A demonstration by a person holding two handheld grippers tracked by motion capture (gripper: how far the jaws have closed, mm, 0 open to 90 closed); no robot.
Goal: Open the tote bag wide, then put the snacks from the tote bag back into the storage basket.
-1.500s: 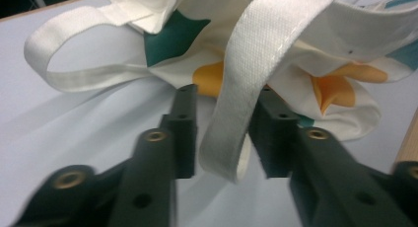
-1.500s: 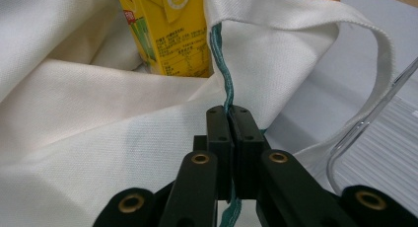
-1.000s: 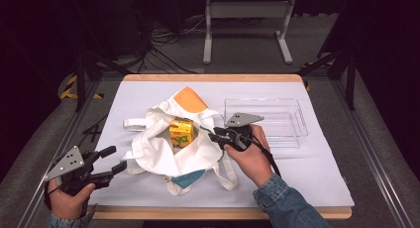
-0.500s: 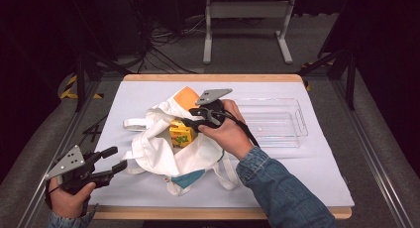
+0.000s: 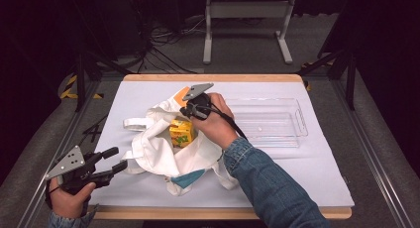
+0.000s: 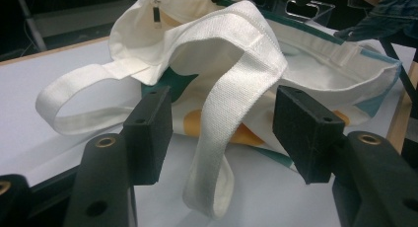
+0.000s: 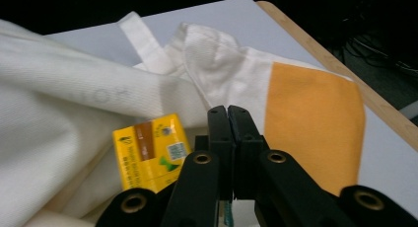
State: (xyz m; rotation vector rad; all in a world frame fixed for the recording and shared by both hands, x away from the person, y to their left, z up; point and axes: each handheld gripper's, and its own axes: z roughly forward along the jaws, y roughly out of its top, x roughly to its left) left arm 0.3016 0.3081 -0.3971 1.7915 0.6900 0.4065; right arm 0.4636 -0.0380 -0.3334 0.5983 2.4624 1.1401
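The right gripper [image 7: 227, 113] is clenched empty over the tote bag [image 5: 158, 148] and yellow carton [image 7: 150, 150]; the left gripper's [image 6: 222, 133] jaws are parted around a bag handle [image 6: 222, 138].

A wooden table [image 5: 213, 78] covered by a white sheet [image 5: 317, 158] is seen on a grey floor [image 5: 247, 49]. A white metal stand [image 5: 246, 10] and tangled cables [image 5: 163, 44] lie beyond, in darkness.

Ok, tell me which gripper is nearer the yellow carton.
Right. The right gripper sits just above the yellow carton in the tote; the left gripper waits at the bag's near-left handle.
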